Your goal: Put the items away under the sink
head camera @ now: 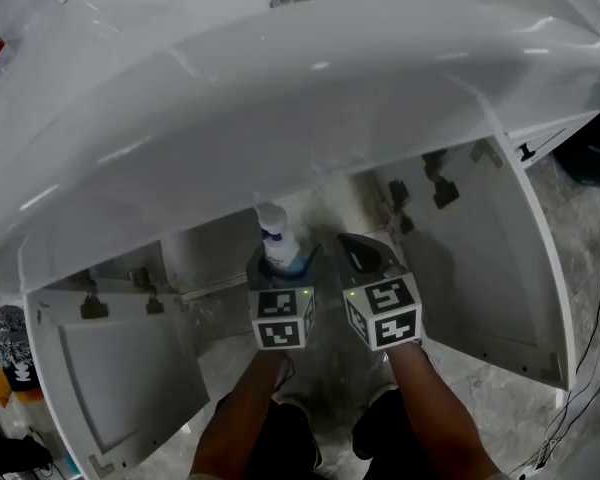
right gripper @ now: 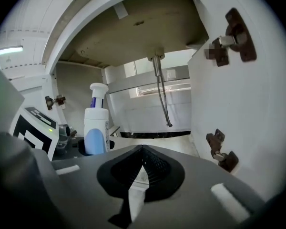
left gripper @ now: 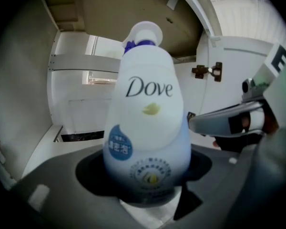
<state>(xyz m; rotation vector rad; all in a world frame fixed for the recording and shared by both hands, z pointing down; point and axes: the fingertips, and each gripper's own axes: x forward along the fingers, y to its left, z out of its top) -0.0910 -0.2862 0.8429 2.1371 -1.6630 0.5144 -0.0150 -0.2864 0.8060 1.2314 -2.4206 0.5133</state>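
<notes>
Under the white sink [head camera: 280,98], looking down from the head view, what has the left claw [head camera: 280,266] got?

A white pump bottle [head camera: 276,238], upright between its jaws, with the pump head poking above them. It's at the mouth of the open cupboard [head camera: 205,258], and the right claw [head camera: 365,256] is just beside it on the right.

And the doors?

Both stand wide open. The left door [head camera: 120,373] is out beyond the left claw and the right door [head camera: 485,268] is out beyond the right one.

Left gripper view, then?

The jaws are clamped on the bottle's fat lower body, one on each side, with the label facing the camera (it reads Dove, with a blue drop badge low down). Past the bottle is the cupboard's back wall. Off to this claw's right is the other claw's nose.

Is the bottle resting on the cupboard floor?

Can't tell, the jaws cover its base.

Right gripper view?

The jaws are pressed together with nothing between them. Ahead of them a thin hose [right gripper: 162,94] hangs from the sink's underside. Close on their right is the door, with two dark hinges [right gripper: 221,151]. To their left is the bottle in the other claw.
</notes>
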